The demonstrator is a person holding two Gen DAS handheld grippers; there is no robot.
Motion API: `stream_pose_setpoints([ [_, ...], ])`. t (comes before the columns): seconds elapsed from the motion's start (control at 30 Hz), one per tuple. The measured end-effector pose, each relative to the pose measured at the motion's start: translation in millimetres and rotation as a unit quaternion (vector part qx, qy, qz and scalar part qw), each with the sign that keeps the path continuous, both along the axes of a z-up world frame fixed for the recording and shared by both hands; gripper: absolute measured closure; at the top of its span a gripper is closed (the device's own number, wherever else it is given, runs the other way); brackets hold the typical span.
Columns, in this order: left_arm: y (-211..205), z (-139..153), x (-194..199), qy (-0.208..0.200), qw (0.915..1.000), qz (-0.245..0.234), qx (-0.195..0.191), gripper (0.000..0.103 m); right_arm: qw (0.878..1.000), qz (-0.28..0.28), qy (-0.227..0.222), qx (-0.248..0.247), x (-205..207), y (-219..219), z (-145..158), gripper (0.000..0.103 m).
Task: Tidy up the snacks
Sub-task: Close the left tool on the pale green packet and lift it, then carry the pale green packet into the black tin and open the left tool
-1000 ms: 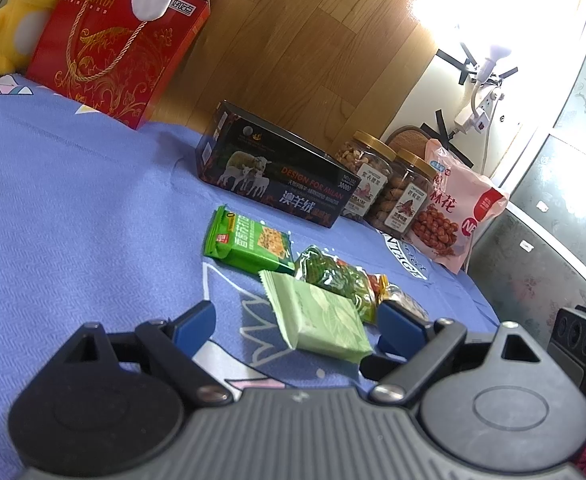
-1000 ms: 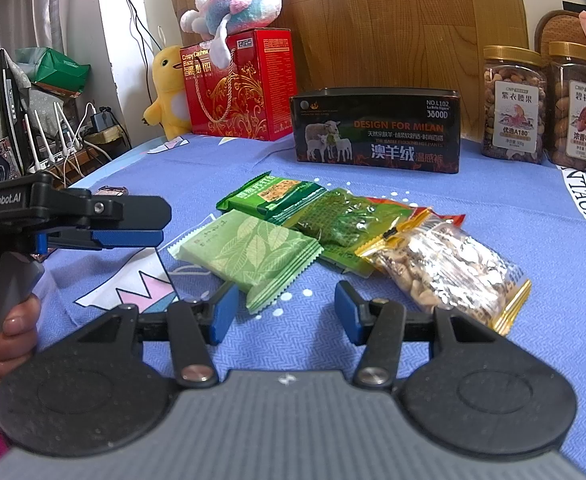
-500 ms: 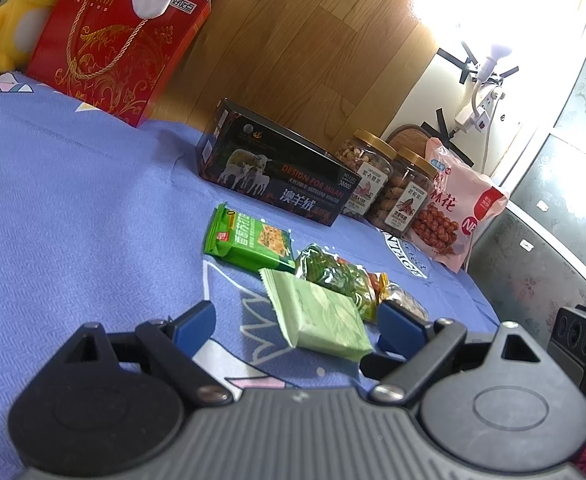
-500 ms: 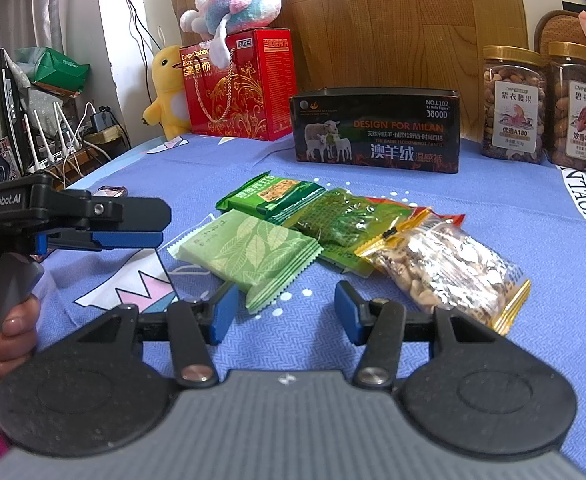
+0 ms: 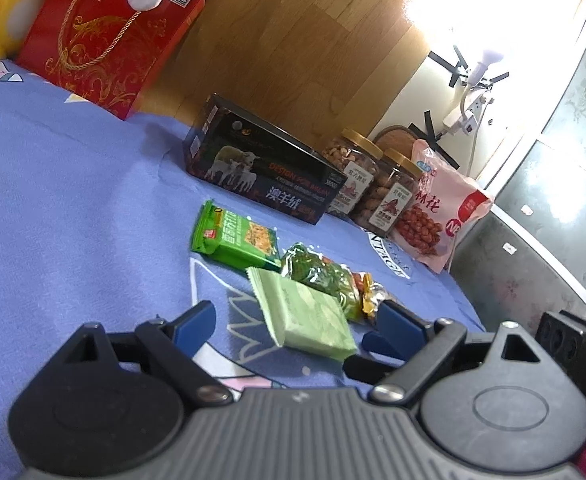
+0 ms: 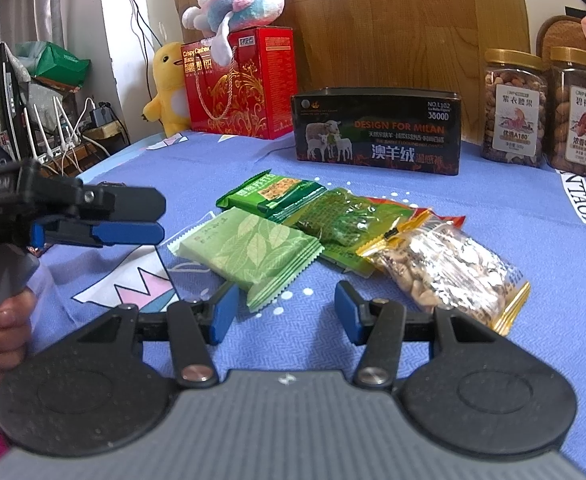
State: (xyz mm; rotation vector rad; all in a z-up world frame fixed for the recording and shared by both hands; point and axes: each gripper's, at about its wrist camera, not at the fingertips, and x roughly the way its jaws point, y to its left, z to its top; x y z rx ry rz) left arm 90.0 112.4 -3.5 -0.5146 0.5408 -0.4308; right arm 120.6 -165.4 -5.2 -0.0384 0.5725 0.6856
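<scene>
Several snack packets lie together on the blue cloth: a pale green leaf-print packet (image 6: 253, 250) (image 5: 307, 314), a green cracker packet (image 6: 273, 196) (image 5: 235, 236), a dark green pea packet (image 6: 339, 220) (image 5: 319, 274) and a clear nut packet with gold edges (image 6: 449, 272). My left gripper (image 5: 293, 328) is open, its jaws on either side of the leaf-print packet, apart from it. It also shows from the side in the right wrist view (image 6: 129, 216). My right gripper (image 6: 287, 312) is open and empty, just short of the packets.
A black tin box (image 6: 377, 136) stands behind the packets. Two nut jars (image 6: 513, 108) and a pink snack bag (image 5: 441, 208) stand at the right. A red gift box (image 6: 245, 84) with plush toys is at the back left. The cloth's right edge (image 5: 465, 300) is near.
My left gripper has moved forward, closer to the leaf-print packet. The right gripper has barely moved. Both stay open.
</scene>
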Motion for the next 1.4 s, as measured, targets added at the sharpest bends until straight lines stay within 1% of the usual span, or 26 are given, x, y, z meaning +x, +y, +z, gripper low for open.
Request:
stream_pose_setpoints([
  [0.1,-2.2,1.8,1.0,0.005,1.0000,-0.004,0.004,0.012,1.000,0.000,-0.005,-0.007,-2.1,2.0,0.3,0.047],
  [0.17,-4.1,2.4,4.0,0.011,0.9999,-0.012,0.000,0.012,1.000,0.002,-0.011,-0.011,-4.2,4.0,0.8,0.047],
  [0.23,-7.7,3.5,8.7,0.018,0.9996,-0.021,0.001,0.012,1.000,0.012,-0.010,-0.021,-4.1,8.2,0.9,0.047],
  [0.3,-13.4,4.1,19.0,0.038,0.9988,-0.022,0.019,0.012,0.999,0.022,-0.008,-0.034,-2.3,14.3,1.5,0.047],
  [0.37,-16.3,0.6,30.1,0.060,0.9976,-0.027,0.018,0.015,0.998,0.029,-0.010,-0.051,1.6,21.6,3.2,0.047],
  [0.4,-17.4,-0.5,33.4,0.061,0.9976,-0.028,0.014,0.017,0.997,0.033,-0.011,-0.062,4.8,26.1,3.9,0.047],
  [0.43,-19.2,-0.7,36.5,0.062,0.9975,-0.032,0.013,0.030,0.997,0.034,-0.012,-0.070,7.6,30.3,3.7,0.047],
  [0.47,-21.5,-1.8,40.4,0.069,0.9967,-0.042,0.010,0.040,0.996,0.035,-0.016,-0.075,9.4,34.0,3.5,0.049],
  [0.5,-24.0,-4.2,43.2,0.079,0.9953,-0.055,0.001,0.049,0.996,0.037,-0.018,-0.075,10.4,37.1,3.3,0.058],
  [0.53,-26.1,-4.8,41.7,0.078,0.9957,-0.051,0.001,0.049,0.996,0.037,-0.018,-0.075,10.1,39.3,3.6,0.062],
  [0.6,-30.1,-1.7,36.3,0.069,0.9964,-0.045,0.021,0.049,0.996,0.037,-0.023,-0.073,6.6,42.1,4.5,0.063],
  [0.63,-29.2,0.4,33.3,0.066,0.9966,-0.044,0.020,0.049,0.996,0.038,-0.029,-0.070,3.9,41.9,5.0,0.064],
  [0.7,-24.3,5.9,29.0,0.061,0.9971,-0.044,0.007,0.049,0.997,0.038,-0.039,-0.060,-2.0,39.9,8.7,0.064],
  [0.77,-20.8,15.4,25.6,0.049,0.9978,-0.045,0.000,0.049,0.997,0.036,-0.054,-0.046,-6.0,37.7,16.5,0.064],
  [0.9,-23.1,41.7,30.6,0.014,0.9988,-0.045,0.014,0.049,0.996,0.024,-0.086,-0.026,-4.1,37.0,33.9,0.064],
  [1.03,-25.7,66.2,58.2,-0.007,0.9984,-0.049,0.028,0.049,0.993,0.008,-0.115,-0.027,14.2,41.7,48.3,0.064],
  [1.13,-29.2,83.6,87.0,-0.024,0.9980,-0.048,0.035,0.049,0.991,-0.008,-0.132,-0.021,40.1,43.6,59.3,0.064],
  [1.27,-31.6,99.9,132.8,-0.032,0.9981,-0.036,0.038,0.048,0.991,-0.027,-0.129,-0.004,88.5,47.3,72.8,0.063],
  [1.4,-28.1,102.6,179.8,-0.025,0.9987,-0.018,0.042,0.048,0.993,-0.036,-0.111,0.006,138.2,54.3,76.5,0.063],
])
